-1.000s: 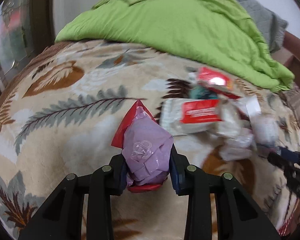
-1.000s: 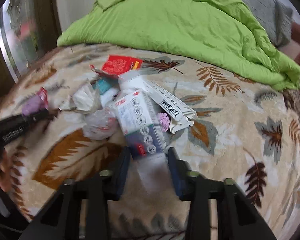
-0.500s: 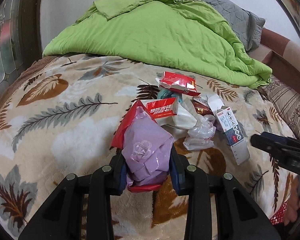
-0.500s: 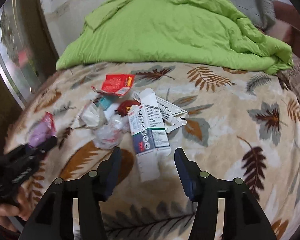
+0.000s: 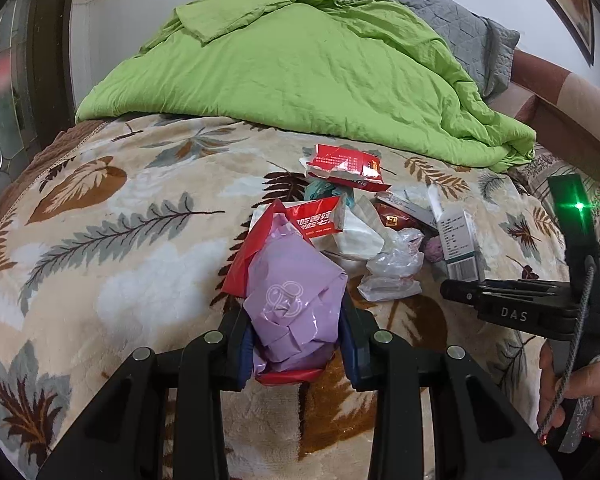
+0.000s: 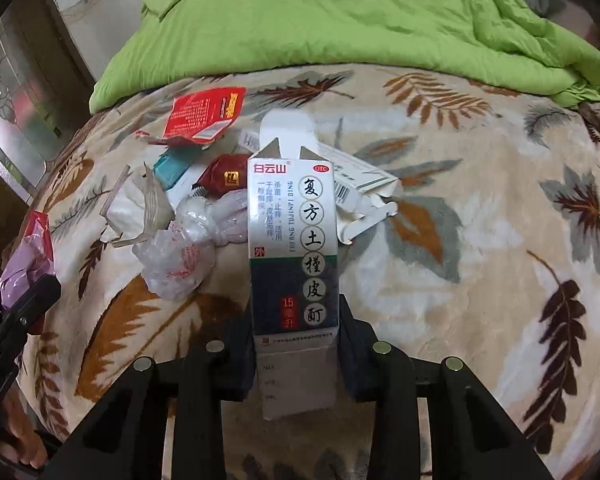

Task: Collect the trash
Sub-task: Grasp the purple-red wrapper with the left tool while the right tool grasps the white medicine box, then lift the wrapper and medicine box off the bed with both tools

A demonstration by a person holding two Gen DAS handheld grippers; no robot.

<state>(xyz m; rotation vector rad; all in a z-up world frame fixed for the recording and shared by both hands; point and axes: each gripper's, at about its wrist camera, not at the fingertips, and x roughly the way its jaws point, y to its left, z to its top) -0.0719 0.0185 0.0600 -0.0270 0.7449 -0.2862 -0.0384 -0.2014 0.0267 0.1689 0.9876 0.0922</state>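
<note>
The left gripper (image 5: 296, 344) has its fingers clamped on a crinkled lilac plastic bag (image 5: 294, 300) backed by red wrapper. The right gripper (image 6: 296, 344) pinches a stiff white-and-dark medicine carton (image 6: 292, 248), flaps open. Beyond lie the trash pile (image 6: 188, 216), clear film, torn red packets, on a plush leaf-print blanket (image 6: 480, 240), bare to the right. Farthest, a rumpled green quilt (image 5: 308, 68).

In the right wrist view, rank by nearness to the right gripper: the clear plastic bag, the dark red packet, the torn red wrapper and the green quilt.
1. clear plastic bag, just left of the right gripper.
2. dark red packet, beyond the bag.
3. torn red wrapper, farther back left.
4. green quilt, along the back.
</note>
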